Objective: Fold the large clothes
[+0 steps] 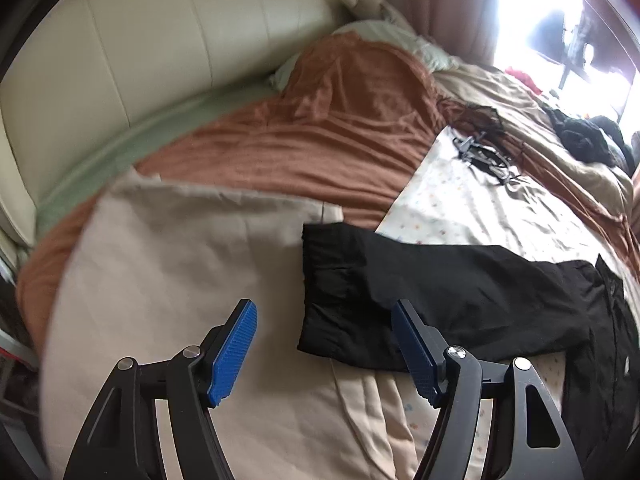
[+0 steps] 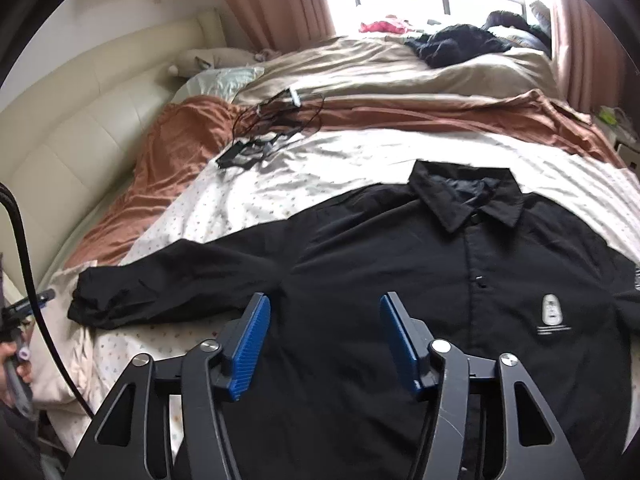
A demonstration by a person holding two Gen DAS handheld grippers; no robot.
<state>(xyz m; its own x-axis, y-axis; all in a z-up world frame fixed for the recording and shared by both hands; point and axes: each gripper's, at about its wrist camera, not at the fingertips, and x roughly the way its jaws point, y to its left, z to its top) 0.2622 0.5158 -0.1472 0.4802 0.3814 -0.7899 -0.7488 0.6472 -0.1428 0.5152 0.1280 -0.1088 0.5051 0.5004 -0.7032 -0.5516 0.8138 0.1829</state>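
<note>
With the black shirt point(image 2: 400, 280) spread face-up on the bed point(image 2: 320, 160), both the left gripper point(image 1: 324, 336) and right gripper point(image 2: 324, 332) hover wide and empty; the left should pinch the sleeve cuff point(image 1: 332, 280) squarely before folding inward.

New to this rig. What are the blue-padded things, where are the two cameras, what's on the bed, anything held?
No robot arm here: a person carries one hand-held gripper per hand, each with a fisheye camera looking along its two blue-padded fingers. The left wrist view shows the left hand-held gripper open above the sleeve cuff of a black shirt. The right wrist view shows the right hand-held gripper open over the black shirt, spread front-up and buttoned on a dotted sheet. Behind lie a rust blanket and tangled cables. Neither gripper holds anything.
</note>
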